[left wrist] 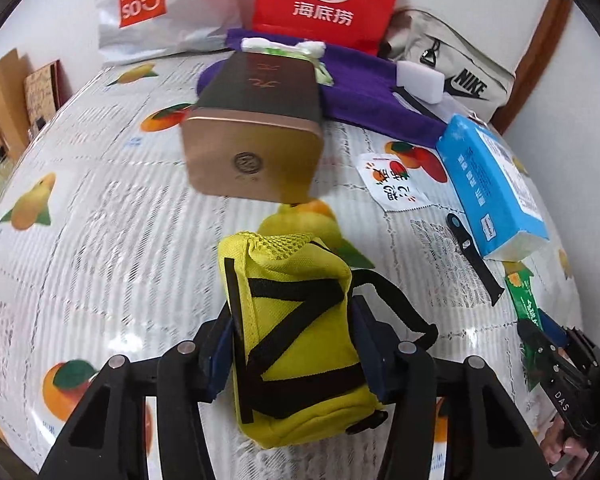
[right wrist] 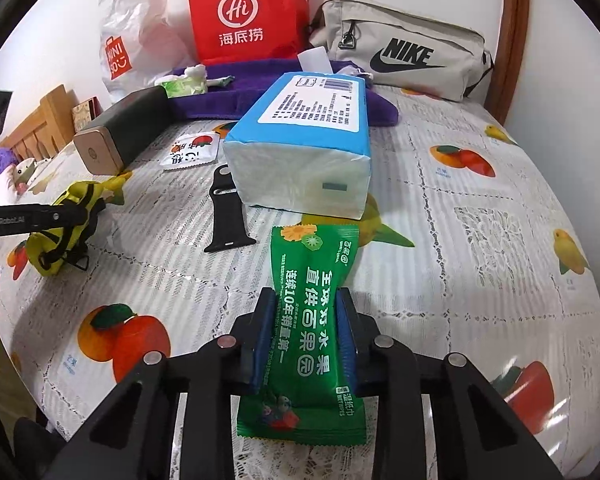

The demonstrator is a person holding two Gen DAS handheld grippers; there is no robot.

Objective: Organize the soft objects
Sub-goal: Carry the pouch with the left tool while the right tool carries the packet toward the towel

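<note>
Blk gripper [right wrist: 306, 336], blue pads [right wrist: 262, 344]

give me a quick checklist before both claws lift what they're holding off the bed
1. Left claw closed on the yellow pouch: ok, pads press its sides.
2. Right claw closed on the green wet wipes packet: ok, packet pinched at its middle.
3. Pouch's black strap free of the claw: cannot tell.
4. Packet clear of the blue tissue pack: not ok, its far end lies right against it.
5. Black watch band apart from both grips: ok.
</note>
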